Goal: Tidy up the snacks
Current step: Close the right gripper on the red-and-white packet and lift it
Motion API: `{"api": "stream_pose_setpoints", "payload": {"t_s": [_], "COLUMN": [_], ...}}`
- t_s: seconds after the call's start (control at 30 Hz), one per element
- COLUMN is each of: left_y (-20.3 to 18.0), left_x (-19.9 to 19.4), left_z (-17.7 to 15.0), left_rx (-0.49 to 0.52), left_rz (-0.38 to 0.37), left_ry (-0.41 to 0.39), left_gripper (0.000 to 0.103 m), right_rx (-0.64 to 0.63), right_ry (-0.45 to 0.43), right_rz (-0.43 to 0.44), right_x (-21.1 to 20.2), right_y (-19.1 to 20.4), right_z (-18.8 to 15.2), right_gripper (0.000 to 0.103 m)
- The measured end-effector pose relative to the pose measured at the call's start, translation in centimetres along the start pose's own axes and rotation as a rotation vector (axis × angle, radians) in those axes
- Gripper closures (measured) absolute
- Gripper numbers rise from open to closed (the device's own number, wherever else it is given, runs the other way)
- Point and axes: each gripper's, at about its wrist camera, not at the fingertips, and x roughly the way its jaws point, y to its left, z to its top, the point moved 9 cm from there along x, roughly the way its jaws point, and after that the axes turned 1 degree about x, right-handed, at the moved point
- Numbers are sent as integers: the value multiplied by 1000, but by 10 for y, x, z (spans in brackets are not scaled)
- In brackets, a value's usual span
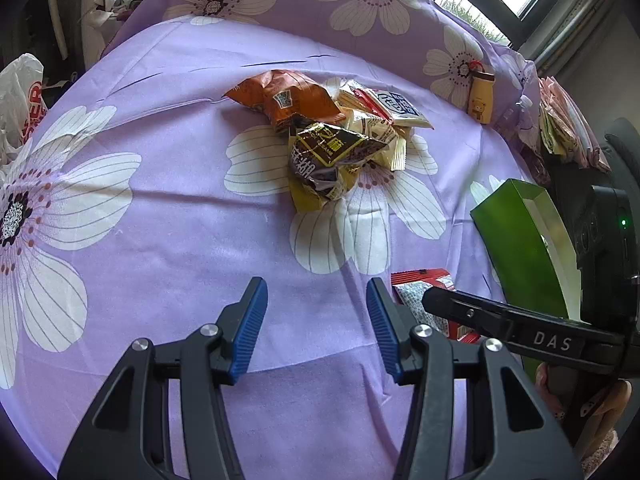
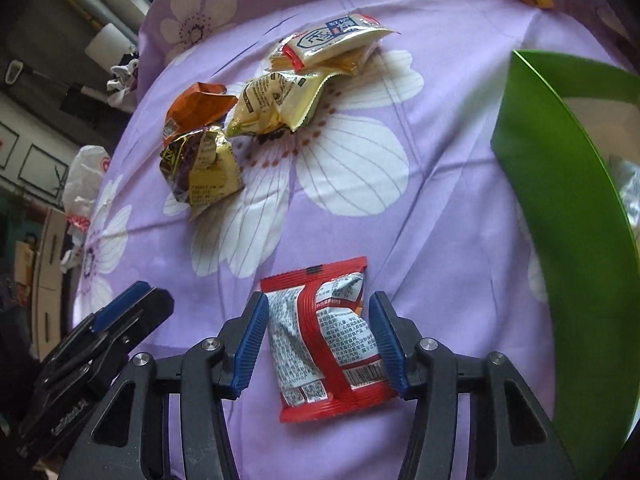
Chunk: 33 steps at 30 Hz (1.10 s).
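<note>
Gripping the red packet by its two side edges, low in the right wrist view, with the packet lying flat on the floral cloth and not yet lifted. Pressing on it from both sides with the blue pads of the right gripper, set narrow to the packet's width. Judging this as the pick-up step of sorting one snack. Next, probably calling for a lift clear of the cloth and a carry to the right, over the rim of the green box standing near, without crushing the puffy wrapper.

Keeping the left gripper partly apart over bare cloth, holding nothing. Leaving the pile of snacks well apart, farther up the cloth.

Showing the grip itself only in the right wrist view, along with something silvery inside the box. Showing only a corner of the packet in the left wrist view, behind a black finger, plus a small yellow bottle-shaped item at the far edge.
</note>
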Motion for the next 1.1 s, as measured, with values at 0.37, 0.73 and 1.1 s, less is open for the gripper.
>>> {"api": "stream_pose_setpoints", "payload": {"t_s": [0.37,0.73,1.1], "left_y": [-50,-71,-75], "left_x": [14,35,29], "left_z": [-34,-32,-26], "left_rx": [87,70,86], "left_rz": [-173,-287,-302], "left_ry": [133,116,48], "left_gripper": [52,65,68], "right_rx": [59,78,33], "right_ry": [2,-18,-68], "right_rz": [88,212,166], "right_x": [-9,-3,-8], "right_y": [-13,-9,2], "right_z": [-8,-7,-5], "right_gripper": [48,50,57]}}
